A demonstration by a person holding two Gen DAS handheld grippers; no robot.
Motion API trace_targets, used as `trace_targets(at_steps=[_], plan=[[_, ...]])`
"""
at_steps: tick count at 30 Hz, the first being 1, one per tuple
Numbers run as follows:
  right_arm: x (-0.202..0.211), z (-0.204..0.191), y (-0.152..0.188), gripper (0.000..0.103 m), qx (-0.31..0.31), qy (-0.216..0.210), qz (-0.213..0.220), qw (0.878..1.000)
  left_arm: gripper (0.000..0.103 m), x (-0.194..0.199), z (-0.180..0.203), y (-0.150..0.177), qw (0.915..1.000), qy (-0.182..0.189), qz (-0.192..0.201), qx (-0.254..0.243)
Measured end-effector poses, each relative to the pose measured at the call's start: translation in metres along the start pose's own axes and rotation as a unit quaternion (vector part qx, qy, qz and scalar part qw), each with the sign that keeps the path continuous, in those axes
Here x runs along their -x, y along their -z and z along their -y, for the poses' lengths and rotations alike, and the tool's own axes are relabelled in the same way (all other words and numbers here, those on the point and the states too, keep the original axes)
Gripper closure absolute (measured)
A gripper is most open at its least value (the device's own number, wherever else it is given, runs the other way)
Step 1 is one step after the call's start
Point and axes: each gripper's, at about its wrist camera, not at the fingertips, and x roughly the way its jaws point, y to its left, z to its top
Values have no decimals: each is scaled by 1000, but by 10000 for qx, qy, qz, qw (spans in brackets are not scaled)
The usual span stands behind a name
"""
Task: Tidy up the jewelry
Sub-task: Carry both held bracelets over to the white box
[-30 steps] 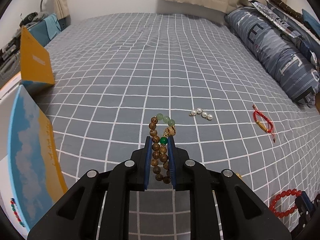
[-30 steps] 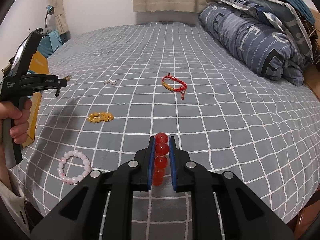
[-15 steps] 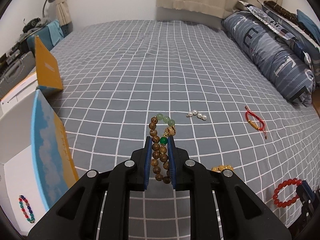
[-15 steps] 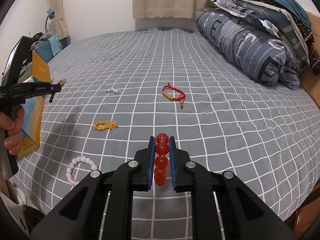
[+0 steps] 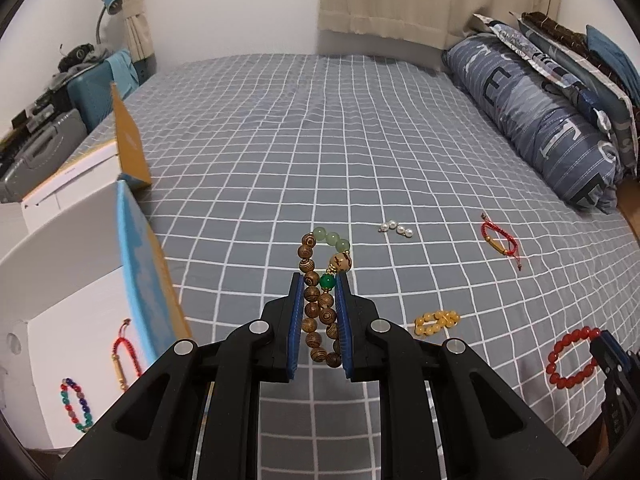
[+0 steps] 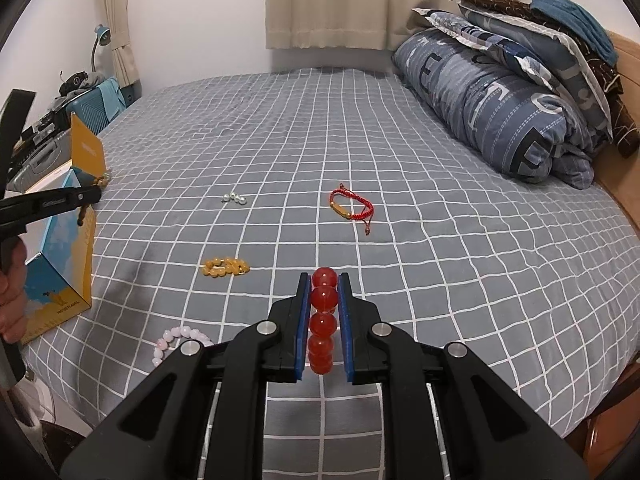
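Note:
My left gripper [image 5: 318, 280] is shut on a brown wooden bead bracelet [image 5: 316, 300] with green beads, held above the bed beside the open white box [image 5: 60, 280]. The box holds a multicoloured bracelet [image 5: 76, 404] and a red cord bracelet [image 5: 122, 354]. My right gripper [image 6: 324, 280] is shut on a red bead bracelet [image 6: 323, 320], also seen in the left wrist view [image 5: 572, 356]. On the bed lie a pearl piece [image 6: 234, 199], a red cord bracelet [image 6: 352, 208], a yellow bead bracelet [image 6: 225, 267] and a pink bead bracelet [image 6: 176, 340].
The grey checked bed cover [image 6: 360, 140] fills both views. A folded blue quilt [image 6: 488, 108] and pillows lie along the right. The box's blue and yellow lid flap [image 5: 140, 268] stands upright at the bed's left edge. A bedside stand with clutter [image 5: 40, 128] is beyond it.
My left gripper has pulled back and left with the wooden bracelet, bringing the box interior into view. My right gripper has drawn back slightly with the red bracelet.

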Motion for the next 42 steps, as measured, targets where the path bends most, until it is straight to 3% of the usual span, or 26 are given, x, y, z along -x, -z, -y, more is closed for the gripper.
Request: trace_targets(at_steps=[23,42], plan=[[21,-49,-29,90,112,-244,158,9995,88,71,-57,25,9989,-335,242,219],[27,-143,-46,90,504,-810,260,9951,88,108,-133,44,9940,-706,338,761]])
